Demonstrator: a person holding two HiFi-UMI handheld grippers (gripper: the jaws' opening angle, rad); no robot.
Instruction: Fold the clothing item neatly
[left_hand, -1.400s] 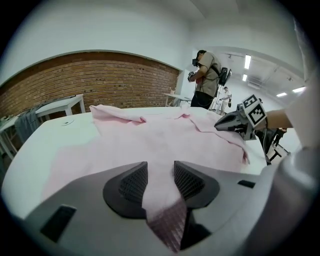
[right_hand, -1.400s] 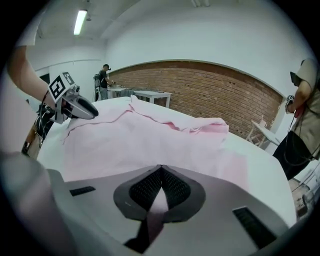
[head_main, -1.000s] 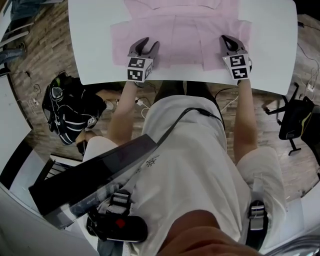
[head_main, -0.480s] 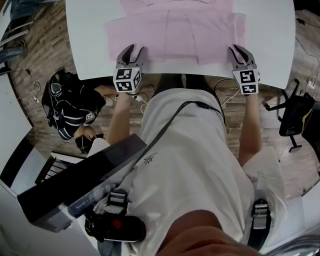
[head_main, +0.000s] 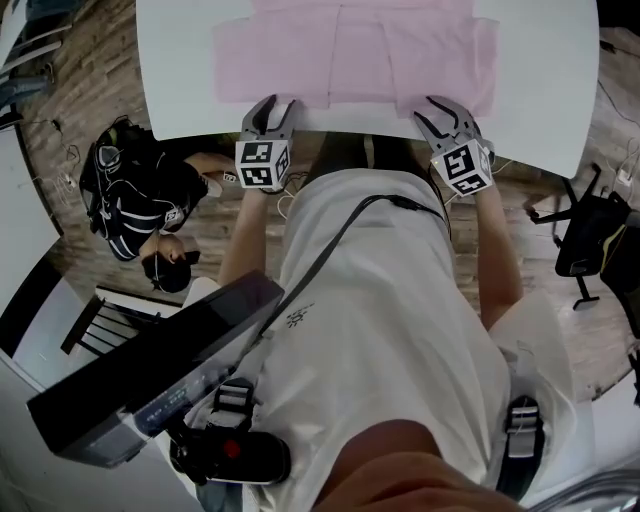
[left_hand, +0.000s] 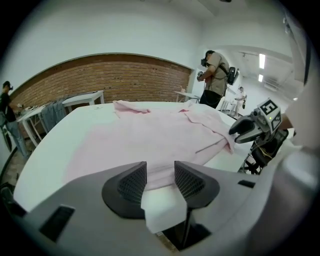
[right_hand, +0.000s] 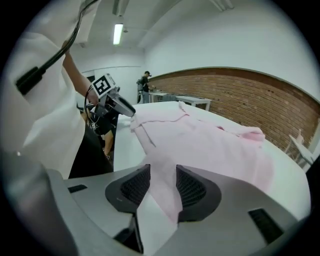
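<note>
Along the white table's (head_main: 540, 90) near edge lies a pink shirt (head_main: 350, 50); the left gripper (head_main: 272, 108) is spread, and the right gripper (head_main: 440, 110) has just been opening, hem loose between its jaws; brick wall (left_hand: 125, 82) beyond.

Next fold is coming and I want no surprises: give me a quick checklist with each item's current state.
1. The pink garment lies spread on the white table: ok.
2. The left gripper has jaws apart, nothing pinched: ok.
3. On the right gripper the jaws have just been opening; garment corner between them, unpinched: ok.
4. Near hem inside table edge: ok.
5. Fabric fully smooth: cannot tell.
</note>
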